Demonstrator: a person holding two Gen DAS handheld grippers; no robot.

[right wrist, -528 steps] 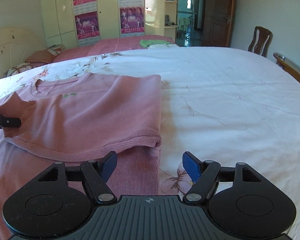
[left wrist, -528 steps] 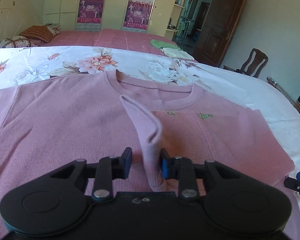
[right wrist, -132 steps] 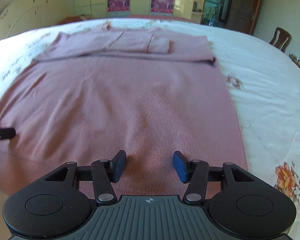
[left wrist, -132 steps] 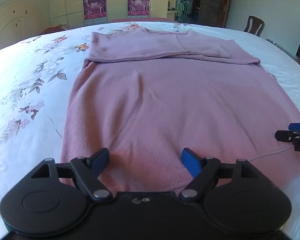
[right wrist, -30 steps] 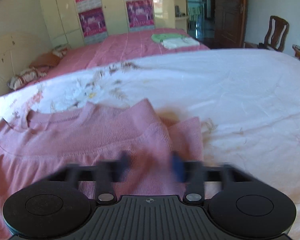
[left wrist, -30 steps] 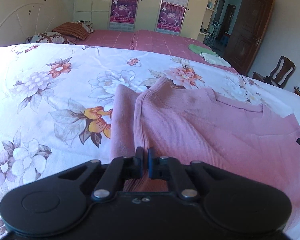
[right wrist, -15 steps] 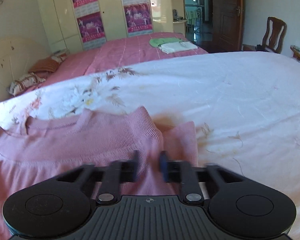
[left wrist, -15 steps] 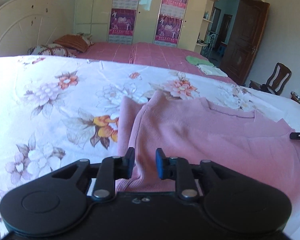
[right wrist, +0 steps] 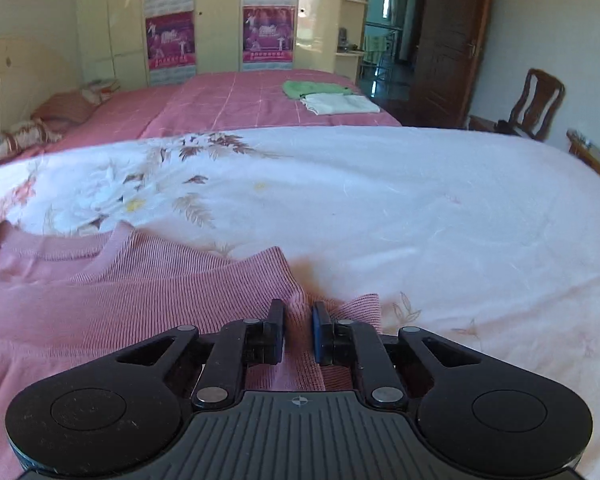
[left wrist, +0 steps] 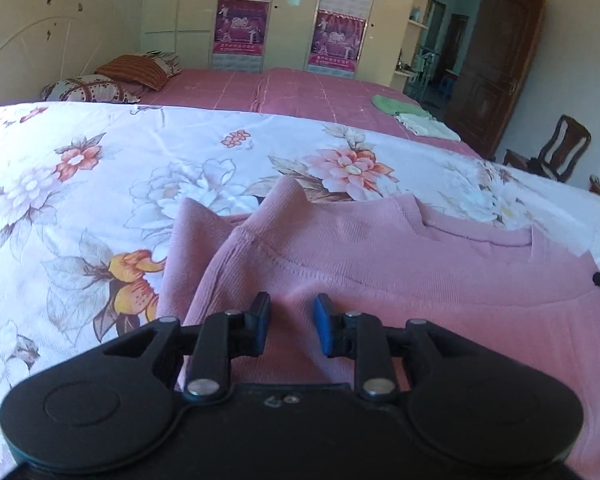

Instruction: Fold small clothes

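Pinching sweater, right gripper (seemingly).

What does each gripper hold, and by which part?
Right gripper, just closing, pinches the pink sweater at its folded edge; left gripper, just opening, holds nothing.

surface: bed with floral sheet | on it: pink sweater, folded, lying flat

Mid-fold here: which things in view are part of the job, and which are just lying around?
In the job: pink sweater; floral bedspread under it.
Lying about: green cloth and white cloth on the far bed; pillows; chair; posters.
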